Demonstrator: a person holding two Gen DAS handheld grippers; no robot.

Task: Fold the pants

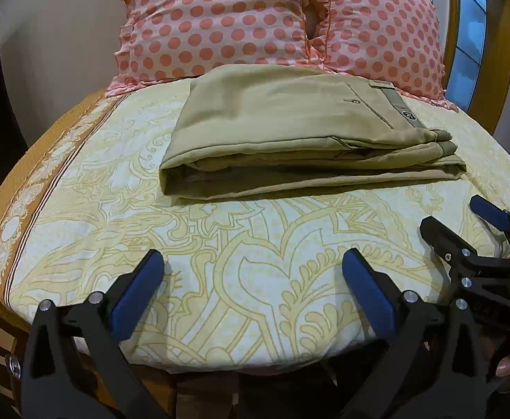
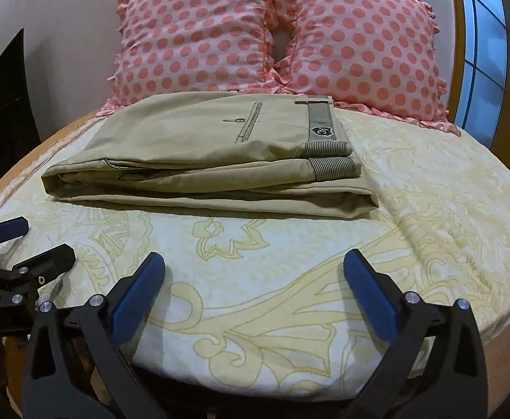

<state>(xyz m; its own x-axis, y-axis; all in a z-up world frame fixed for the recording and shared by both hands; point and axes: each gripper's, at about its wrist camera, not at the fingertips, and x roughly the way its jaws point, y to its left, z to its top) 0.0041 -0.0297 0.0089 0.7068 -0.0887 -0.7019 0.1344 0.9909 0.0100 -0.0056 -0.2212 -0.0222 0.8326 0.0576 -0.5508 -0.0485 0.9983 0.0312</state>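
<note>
Khaki pants [image 1: 290,139] lie folded in a flat stack on the bed, waistband and back pocket on top toward the right; they also show in the right wrist view [image 2: 202,160]. My left gripper [image 1: 251,272] is open and empty, hovering over the sheet well short of the pants. My right gripper [image 2: 255,272] is open and empty too, also short of the pants. The right gripper shows at the right edge of the left wrist view [image 1: 464,216]. The left gripper shows at the left edge of the right wrist view [image 2: 35,241].
The bed has a cream and yellow patterned sheet [image 1: 255,279] with an orange border at the left [image 1: 17,202]. Two pink polka-dot pillows [image 2: 199,35] [image 2: 363,45] stand behind the pants. A wooden headboard and a window [image 2: 481,52] are at the right.
</note>
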